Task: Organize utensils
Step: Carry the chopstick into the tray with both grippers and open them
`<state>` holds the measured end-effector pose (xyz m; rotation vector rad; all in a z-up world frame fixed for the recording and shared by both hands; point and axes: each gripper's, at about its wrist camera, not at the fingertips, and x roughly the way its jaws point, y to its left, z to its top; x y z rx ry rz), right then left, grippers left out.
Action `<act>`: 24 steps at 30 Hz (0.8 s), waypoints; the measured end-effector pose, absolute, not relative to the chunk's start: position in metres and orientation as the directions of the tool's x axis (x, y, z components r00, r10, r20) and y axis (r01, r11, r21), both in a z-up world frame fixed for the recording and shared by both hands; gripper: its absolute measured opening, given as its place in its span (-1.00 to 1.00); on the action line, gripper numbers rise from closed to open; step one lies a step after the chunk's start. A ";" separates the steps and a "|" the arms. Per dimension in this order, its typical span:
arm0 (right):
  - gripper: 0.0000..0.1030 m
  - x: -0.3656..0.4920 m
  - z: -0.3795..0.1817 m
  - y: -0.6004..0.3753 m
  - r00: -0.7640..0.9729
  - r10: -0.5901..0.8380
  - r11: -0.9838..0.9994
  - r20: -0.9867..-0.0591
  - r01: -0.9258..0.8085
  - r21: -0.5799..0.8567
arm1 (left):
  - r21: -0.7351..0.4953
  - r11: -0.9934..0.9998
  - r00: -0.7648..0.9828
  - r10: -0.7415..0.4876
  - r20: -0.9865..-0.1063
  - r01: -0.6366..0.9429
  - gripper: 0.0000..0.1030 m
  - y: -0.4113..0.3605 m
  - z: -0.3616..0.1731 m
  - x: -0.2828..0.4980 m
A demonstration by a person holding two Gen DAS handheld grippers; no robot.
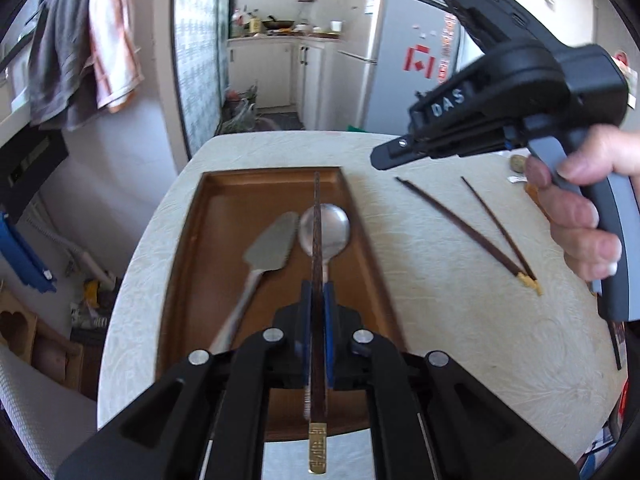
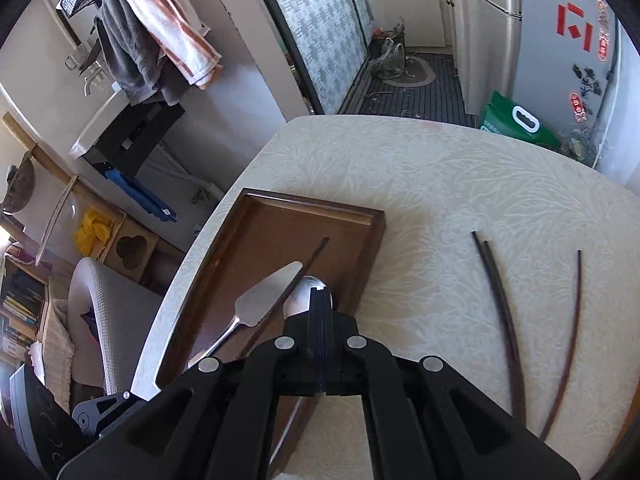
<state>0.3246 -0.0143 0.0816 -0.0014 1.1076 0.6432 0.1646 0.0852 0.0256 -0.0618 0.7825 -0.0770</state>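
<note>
My left gripper (image 1: 317, 292) is shut on a dark chopstick (image 1: 317, 232) with a gold end, holding it over the brown wooden tray (image 1: 224, 216). Inside the tray lie a metal spoon (image 1: 336, 224) and a flat butter knife (image 1: 268, 248). A person's hand (image 1: 580, 216) holds my right gripper (image 1: 378, 158), which hovers shut over the table. In the right wrist view the right gripper (image 2: 319, 292) is shut on nothing, above the spoon (image 2: 298, 300) near the tray's (image 2: 280, 232) right wall. The held chopstick (image 2: 308, 264) crosses beside the knife (image 2: 272, 292). Three loose chopsticks (image 2: 500, 320) lie on the table to the right.
The table (image 1: 440, 320) has a pale patterned cloth and rounded edges. A small stone-like object (image 1: 518, 162) sits near its far right edge. Beyond are a fridge (image 1: 400, 60), hanging towels (image 2: 160, 32), a green bag (image 2: 520, 124) on the floor and a white chair (image 2: 104, 320) at left.
</note>
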 end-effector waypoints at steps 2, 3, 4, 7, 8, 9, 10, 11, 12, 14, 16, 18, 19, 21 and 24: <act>-1.00 0.326 0.078 -0.006 0.287 0.477 0.823 -0.831 -0.479 0.307 | -0.088 0.996 0.704 -0.078 -0.706 0.023 -0.89 0.093 0.023 0.166; -1.00 0.327 0.076 -0.003 0.286 0.477 0.823 -0.831 -0.477 0.308 | -0.091 0.996 0.696 -0.077 -0.714 0.016 -0.89 0.096 0.020 0.168; -1.00 0.329 0.074 -0.001 0.281 0.477 0.823 -0.833 -0.475 0.311 | -0.089 0.996 0.690 -0.072 -0.720 0.011 -0.89 0.097 0.017 0.169; -1.00 0.331 0.066 0.007 0.257 0.484 0.818 -0.837 -0.473 0.328 | -0.069 0.998 0.676 -0.050 -0.735 -0.001 -0.89 0.102 0.007 0.171; -1.00 0.332 0.062 0.011 0.245 0.484 0.816 -0.840 -0.474 0.332 | -0.066 0.998 0.672 -0.041 -0.739 -0.012 -0.89 0.105 0.004 0.172; -1.00 0.332 0.059 0.011 0.234 0.484 0.814 -0.843 -0.474 0.336 | -0.069 0.998 0.665 -0.043 -0.745 -0.013 -0.87 0.108 0.001 0.173; -0.93 0.333 0.055 0.014 0.216 0.483 0.811 -0.848 -0.477 0.340 | -0.077 0.997 0.646 -0.056 -0.762 -0.004 -0.86 0.109 -0.004 0.175; -0.77 0.333 0.053 0.015 0.207 0.478 0.809 -0.853 -0.483 0.336 | -0.073 0.997 0.634 -0.055 -0.771 -0.002 -0.78 0.110 -0.007 0.176; -0.15 0.333 0.054 0.015 0.219 0.476 0.812 -0.852 -0.482 0.330 | -0.066 0.998 0.630 -0.052 -0.775 0.001 -0.37 0.110 -0.009 0.175; 0.54 0.331 0.058 0.005 0.261 0.493 0.817 -0.830 -0.465 0.339 | -0.076 0.997 0.648 -0.059 -0.760 0.002 0.63 0.112 -0.007 0.171; 0.56 0.332 0.066 -0.008 0.271 0.509 0.814 -0.817 -0.462 0.354 | -0.084 0.996 0.693 -0.047 -0.719 -0.019 0.76 0.114 0.004 0.164; 0.56 0.334 0.080 -0.033 0.303 0.502 0.823 -0.810 -0.456 0.339 | -0.101 0.995 0.715 -0.065 -0.696 -0.008 0.88 0.111 0.015 0.158; 0.56 0.335 0.087 -0.047 0.320 0.496 0.829 -0.807 -0.451 0.331 | -0.106 0.994 0.738 -0.075 -0.671 0.004 0.89 0.108 0.026 0.154; 0.62 0.340 0.099 -0.086 0.367 0.470 0.856 -0.803 -0.411 0.313 | -0.098 0.995 0.771 -0.088 -0.631 0.034 0.91 0.097 0.043 0.147; 0.63 0.349 0.103 -0.146 0.414 0.428 0.894 -0.804 -0.327 0.308 | -0.098 0.990 0.798 -0.141 -0.586 0.103 0.95 0.070 0.065 0.143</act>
